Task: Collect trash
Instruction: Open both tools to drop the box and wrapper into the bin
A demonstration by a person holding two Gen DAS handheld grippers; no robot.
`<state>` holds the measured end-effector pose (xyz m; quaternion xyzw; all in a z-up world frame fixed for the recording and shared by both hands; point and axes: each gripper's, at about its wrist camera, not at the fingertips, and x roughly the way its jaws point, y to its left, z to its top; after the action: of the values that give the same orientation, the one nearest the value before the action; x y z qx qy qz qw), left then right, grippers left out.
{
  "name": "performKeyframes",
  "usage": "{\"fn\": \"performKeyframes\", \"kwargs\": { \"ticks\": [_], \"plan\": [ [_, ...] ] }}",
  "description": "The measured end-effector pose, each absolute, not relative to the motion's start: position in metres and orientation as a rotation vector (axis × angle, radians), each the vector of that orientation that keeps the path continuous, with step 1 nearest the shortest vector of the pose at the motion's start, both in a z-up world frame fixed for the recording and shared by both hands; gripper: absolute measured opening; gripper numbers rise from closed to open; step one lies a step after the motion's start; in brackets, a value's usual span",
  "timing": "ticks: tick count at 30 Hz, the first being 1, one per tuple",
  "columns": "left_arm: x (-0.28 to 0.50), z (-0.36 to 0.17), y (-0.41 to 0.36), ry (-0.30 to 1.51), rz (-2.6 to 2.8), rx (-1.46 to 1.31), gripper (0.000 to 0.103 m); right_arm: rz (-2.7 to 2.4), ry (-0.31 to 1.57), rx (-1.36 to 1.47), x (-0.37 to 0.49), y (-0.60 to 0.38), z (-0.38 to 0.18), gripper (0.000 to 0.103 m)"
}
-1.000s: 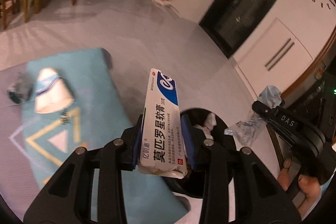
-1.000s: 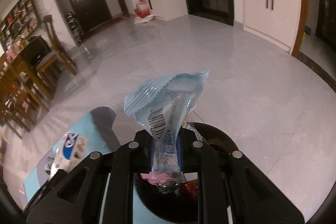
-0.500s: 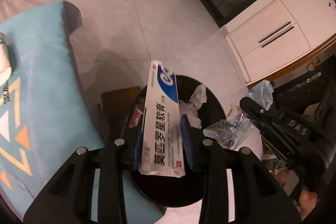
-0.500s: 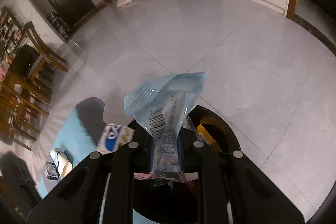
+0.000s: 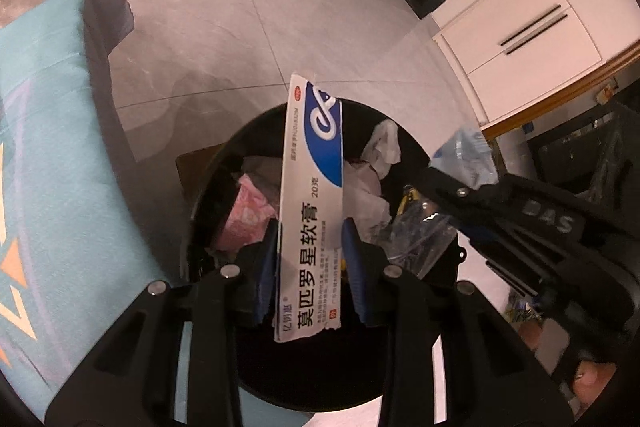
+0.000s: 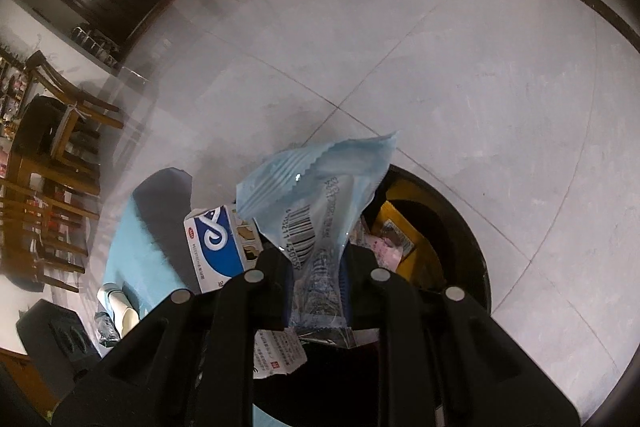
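My left gripper is shut on a white and blue ointment box and holds it upright over the round black trash bin, which holds pink and white wrappers. My right gripper is shut on a light blue plastic wrapper with a barcode, also over the bin. The right gripper shows in the left wrist view at the bin's right rim, with the wrapper in it. The ointment box shows in the right wrist view, to the left of the wrapper.
A teal cloth-covered table stands left of the bin, with a white cup and a dark crumpled item on it. Grey tiled floor lies around. Wooden chairs stand far left; white cabinets stand to the right.
Both grippers have moved off the table and over the bin, tilting downward. The bin now fills more of both views. Each still holds its item.
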<state>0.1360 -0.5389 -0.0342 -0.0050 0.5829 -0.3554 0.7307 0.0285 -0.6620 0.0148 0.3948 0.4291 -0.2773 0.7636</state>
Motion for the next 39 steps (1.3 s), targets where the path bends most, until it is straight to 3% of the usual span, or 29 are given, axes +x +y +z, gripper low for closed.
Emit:
{"fn": "performKeyframes", "kwargs": {
  "ticks": [4, 19, 39],
  "plan": [
    [0.125, -0.028, -0.542, 1.264, -0.813, 0.042, 0.028, -0.646, 0.960, 0.854, 0.023, -0.666, 0.010, 0.021],
    [0.134, -0.040, -0.550, 1.336, -0.778, 0.071, 0.028, -0.625, 1.018, 0.904, 0.026, -0.673, -0.013, 0.021],
    [0.142, -0.065, -0.560, 1.385, -0.765, 0.024, 0.031, -0.666, 1.104, 0.923, 0.026, -0.678, -0.034, 0.034]
  ]
}}
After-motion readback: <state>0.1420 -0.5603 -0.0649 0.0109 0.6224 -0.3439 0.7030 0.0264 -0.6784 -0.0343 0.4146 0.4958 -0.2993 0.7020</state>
